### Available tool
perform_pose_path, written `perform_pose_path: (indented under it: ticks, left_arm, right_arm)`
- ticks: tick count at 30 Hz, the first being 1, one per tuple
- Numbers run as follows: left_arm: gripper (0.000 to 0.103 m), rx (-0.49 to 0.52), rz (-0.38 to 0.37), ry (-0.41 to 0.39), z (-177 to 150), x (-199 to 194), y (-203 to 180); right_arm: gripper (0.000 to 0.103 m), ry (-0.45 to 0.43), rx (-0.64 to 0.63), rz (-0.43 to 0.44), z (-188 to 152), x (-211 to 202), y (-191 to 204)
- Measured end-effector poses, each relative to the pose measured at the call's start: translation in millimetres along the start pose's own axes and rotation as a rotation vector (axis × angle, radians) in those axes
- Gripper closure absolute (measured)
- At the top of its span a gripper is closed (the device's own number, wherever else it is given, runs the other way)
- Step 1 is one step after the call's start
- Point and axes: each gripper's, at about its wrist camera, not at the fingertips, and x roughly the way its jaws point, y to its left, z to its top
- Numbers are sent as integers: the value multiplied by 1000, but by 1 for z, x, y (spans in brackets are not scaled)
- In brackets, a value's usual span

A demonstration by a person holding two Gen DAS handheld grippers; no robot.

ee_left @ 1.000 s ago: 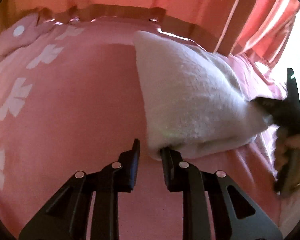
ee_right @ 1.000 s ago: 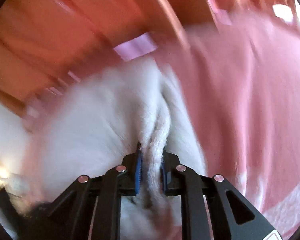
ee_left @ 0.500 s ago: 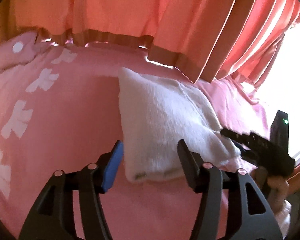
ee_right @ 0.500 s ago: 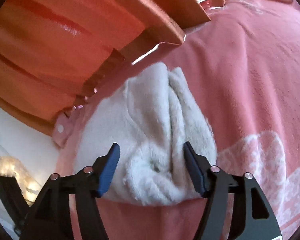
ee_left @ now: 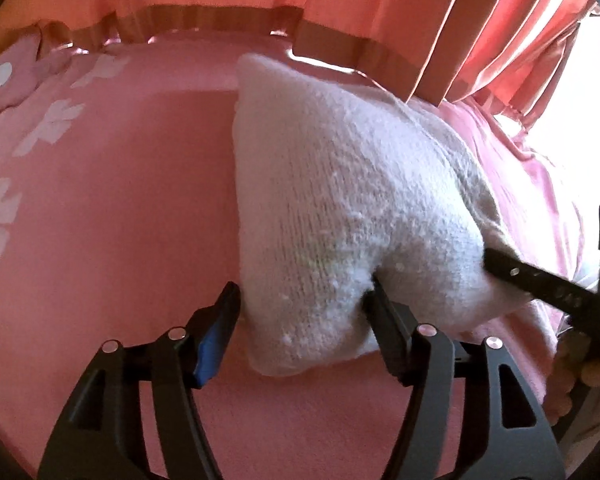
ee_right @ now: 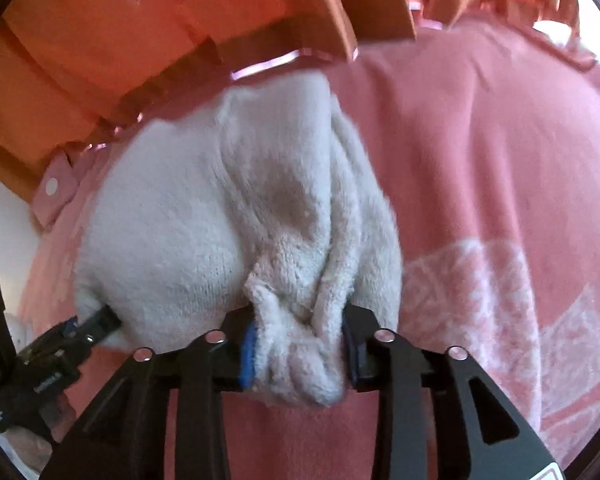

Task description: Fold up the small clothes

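Observation:
A folded white knitted garment [ee_left: 340, 208] lies on a pink blanket [ee_left: 120, 220]. My left gripper [ee_left: 304, 312] is open, its two fingers either side of the garment's near corner, which sits between them. In the right wrist view the same garment [ee_right: 220, 220] is bunched at its near end. My right gripper [ee_right: 300, 344] has its fingers a moderate width apart, with that bunched end filling the gap and touching both pads. The right gripper's finger [ee_left: 540, 284] shows against the garment's right end in the left wrist view. The left gripper [ee_right: 76, 332] shows at the garment's left corner.
The blanket has white flower shapes [ee_left: 56, 124] on the left and a white pattern [ee_right: 500, 304] on the right. Orange curtains [ee_left: 340, 4] hang behind the bed, with a bright window [ee_left: 580, 92] at far right. A pink pillow [ee_left: 8, 76] lies at back left.
Both grippers were pinching the garment a second ago, then opened wide and drew back. Now both have moved in again, jaws around the garment's corners, the right jaws narrower than before.

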Motion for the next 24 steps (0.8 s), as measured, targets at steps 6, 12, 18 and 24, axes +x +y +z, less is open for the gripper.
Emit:
perform_pose_path:
  ticks: [6,12,18,24]
  left_arm:
    - [38,-28,-65,-52,2,-24,11]
    - [35,-94,-43,-148,13,-54,35]
    - [35,-157,60,-137,16,-49,61]
    - [35,-139,75,-119,14,-44,61]
  right_arm:
    - [61,-199,10,-8,4,-50,33]
    - [62,-162,-280,108,21,-30,124]
    - [65,25,-407,37,11,45,156]
    - [68,39,-325,34,7,36,137]
